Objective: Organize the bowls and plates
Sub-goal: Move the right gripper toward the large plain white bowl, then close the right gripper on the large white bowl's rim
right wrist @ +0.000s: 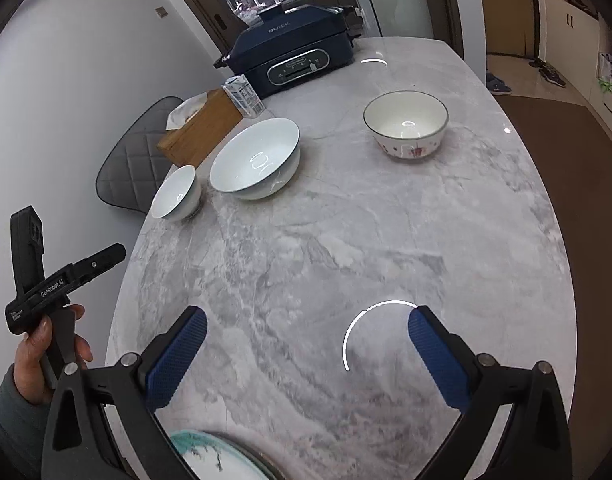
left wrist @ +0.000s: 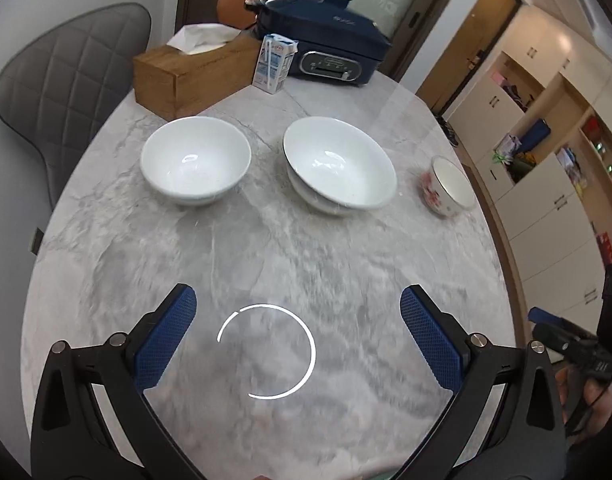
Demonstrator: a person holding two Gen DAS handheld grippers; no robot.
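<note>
Hovering angled down over the marble table (left wrist: 265, 240), the left gripper (left wrist: 297, 340) & right gripper (right wrist: 306, 356) both have jaws spread wide w/ nothing between the blue pads. In the right wrist view a hand (right wrist: 45, 344) w/ a grey sleeve grips the left tool's handle at the table's left edge. Beyond stand a small white bowl (left wrist: 195, 160), a large white bowl (left wrist: 340, 164) just beside it, a floral bowl (right wrist: 406, 124) well apart, & a green-rimmed plate (right wrist: 213, 456) at the near edge under the right gripper.
</note>
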